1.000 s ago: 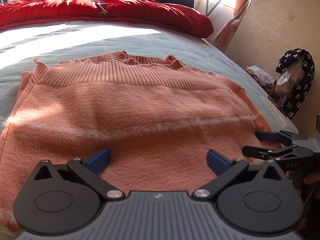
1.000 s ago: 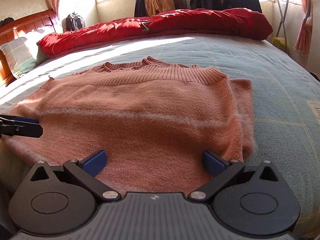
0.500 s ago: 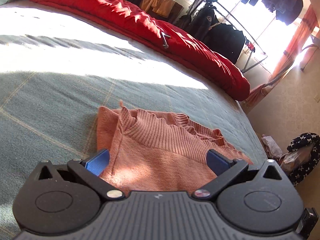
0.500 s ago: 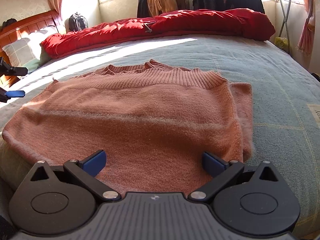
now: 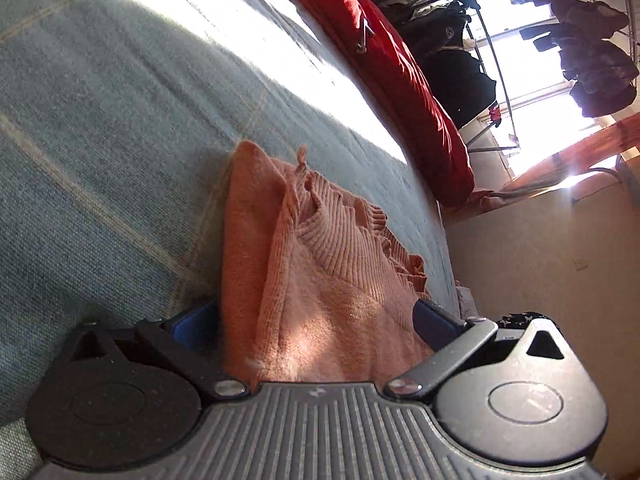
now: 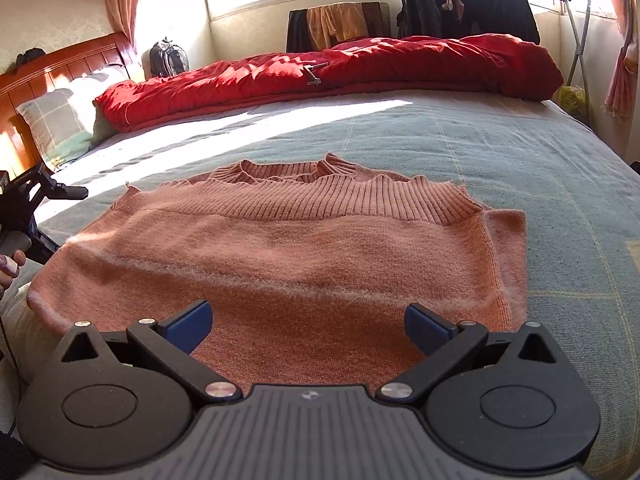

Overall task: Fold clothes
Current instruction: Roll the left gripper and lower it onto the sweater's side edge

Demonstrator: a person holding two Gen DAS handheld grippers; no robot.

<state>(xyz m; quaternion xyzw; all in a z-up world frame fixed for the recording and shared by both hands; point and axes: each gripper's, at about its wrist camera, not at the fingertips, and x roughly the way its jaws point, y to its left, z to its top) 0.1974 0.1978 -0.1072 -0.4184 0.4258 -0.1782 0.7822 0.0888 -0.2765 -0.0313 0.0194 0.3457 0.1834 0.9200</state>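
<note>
One sweater (image 6: 296, 256) lies flat on the bed (image 6: 500, 152), near its front edge. It is a soft orange-pink color and looks fuzzy. It is folded into a wide, short shape. A band of ribbed knit runs across its far side, and more wavy ribbed edges peek out behind that band. A thin pale fuzzy stripe goes across the middle. On the right, one folded layer sticks out a little past the top layer.

There are two grippers. The right gripper (image 6: 308, 322) is low over the near edge of the sweater. Its two blue fingers (image 6: 188, 320) are spread wide apart, and they hold nothing. The sweater shows in the gap between them.

The left gripper (image 5: 316, 320) is tilted and sits at the left end of the sweater. Its two blue fingers (image 5: 432, 316) are also spread wide, one on each side of the sweater's edge, but they do not squeeze it. In the right wrist view, this gripper (image 6: 52, 192) shows at the far left with a hand (image 6: 8, 268) holding it.

The bed has a gray-green cover with thin pale lines. One long red quilt (image 6: 320, 76) lies across the far side. One checked pillow (image 6: 60, 120) leans by the wooden headboard (image 6: 60, 68). Dark coats (image 6: 460, 4) hang on one rack by the window.
</note>
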